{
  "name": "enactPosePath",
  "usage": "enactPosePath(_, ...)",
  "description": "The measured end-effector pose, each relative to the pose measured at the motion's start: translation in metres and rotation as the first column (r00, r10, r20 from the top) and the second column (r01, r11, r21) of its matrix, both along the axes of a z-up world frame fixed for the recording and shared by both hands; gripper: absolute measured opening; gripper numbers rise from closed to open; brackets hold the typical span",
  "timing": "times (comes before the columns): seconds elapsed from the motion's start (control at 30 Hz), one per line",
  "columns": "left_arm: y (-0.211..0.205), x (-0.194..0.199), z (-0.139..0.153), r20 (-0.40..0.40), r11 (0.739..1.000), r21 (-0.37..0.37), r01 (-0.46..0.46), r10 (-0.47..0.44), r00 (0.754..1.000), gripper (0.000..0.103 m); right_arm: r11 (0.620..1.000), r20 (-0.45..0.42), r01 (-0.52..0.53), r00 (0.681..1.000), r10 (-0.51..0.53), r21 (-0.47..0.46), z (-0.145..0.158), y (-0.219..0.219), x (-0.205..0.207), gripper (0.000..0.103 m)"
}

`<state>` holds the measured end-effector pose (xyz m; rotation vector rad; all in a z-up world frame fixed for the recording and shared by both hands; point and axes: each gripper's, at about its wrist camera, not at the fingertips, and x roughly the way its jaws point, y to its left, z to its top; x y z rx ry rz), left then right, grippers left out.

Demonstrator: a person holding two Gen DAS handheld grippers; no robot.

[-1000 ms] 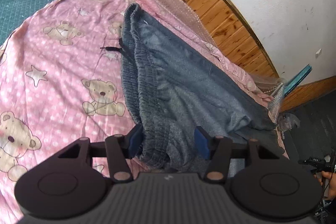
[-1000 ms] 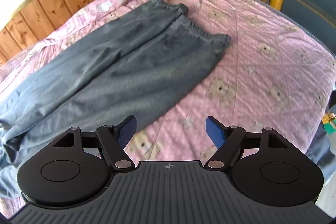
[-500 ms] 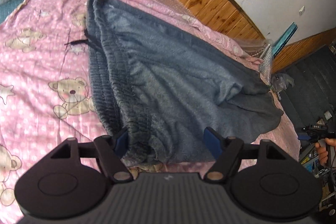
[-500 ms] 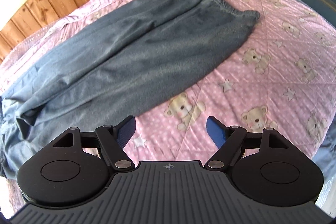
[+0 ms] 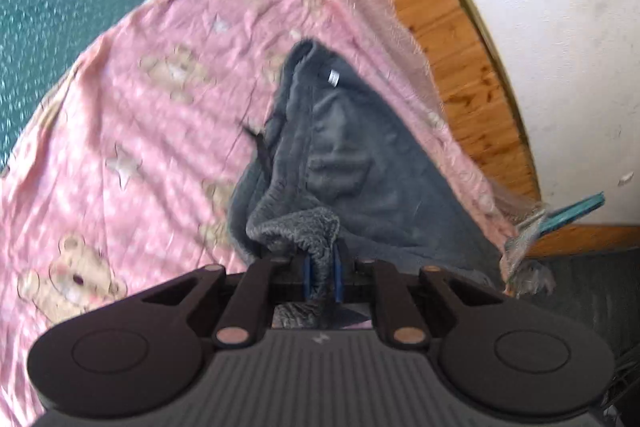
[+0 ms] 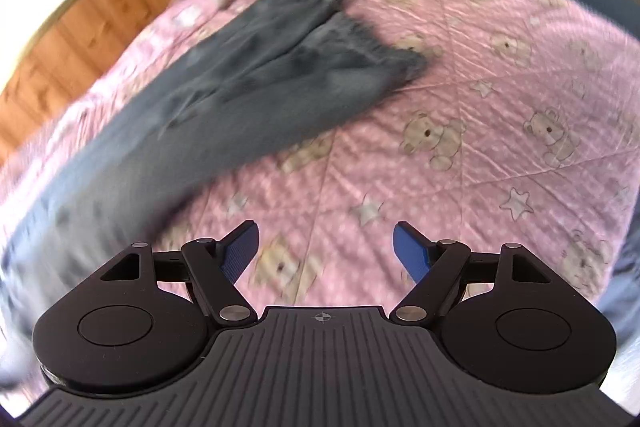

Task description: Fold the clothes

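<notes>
From the left wrist, the left hand-held gripper [image 5: 321, 277], its jaws just closed, pinches the waistband of the grey trousers [image 5: 360, 163] on the pink bedspread [image 5: 132, 131]. From the right wrist, the right hand-held gripper [image 6: 325, 251] gapes empty near the flat trouser legs [image 6: 248, 87]; folding looks barely begun.

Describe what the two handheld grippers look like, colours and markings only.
The left gripper and right gripper match: a dark ribbed body with a small crosshair mark, black linkage arms on round discs, metal pivot pins, and blue textured finger pads. No cables or sleeves show.
</notes>
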<state>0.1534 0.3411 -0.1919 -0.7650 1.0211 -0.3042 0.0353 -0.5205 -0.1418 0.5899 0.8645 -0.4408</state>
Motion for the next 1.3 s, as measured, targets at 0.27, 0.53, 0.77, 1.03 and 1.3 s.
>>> enactPosePath(0.27, -0.027, -0.007, -0.011, -0.040, 0.998, 0.067, 0.014, -0.012, 0.999, 0.011, 0.988, 0.072, 0.144, 0.986, -0.149, 0.062, -0.029, -0.074, 0.034, 0.084)
enactPosePath(0.53, -0.054, 0.005, -0.001, -0.063, 0.988, 0.151, 0.035, -0.025, 0.998, 0.011, 0.996, 0.054, 0.084, 0.995, -0.084, -0.001, -0.047, -0.118, 0.091, 0.052)
enactPosePath(0.77, -0.043, 0.026, 0.090, 0.018, 0.985, 0.167, 0.050, -0.053, 0.998, 0.010, 0.996, 0.156, 0.063, 0.986, -0.053, -0.060, 0.039, -0.140, 0.104, 0.000)
enactPosePath(1.03, -0.061, 0.001, 0.059, -0.326, 0.882, 0.233, 0.409, -0.325, 0.888, 0.011, 0.994, -0.081, 0.018, 0.996, -0.026, -0.108, 0.050, -0.167, 0.069, 0.000)
enactPosePath(1.3, -0.099, -0.039, -0.015, -0.390, 0.868, 0.308, 0.388, -0.257, 0.884, 0.015, 0.955, -0.259, 0.152, 0.941, -0.220, -0.256, 0.003, -0.163, 0.059, 0.045)
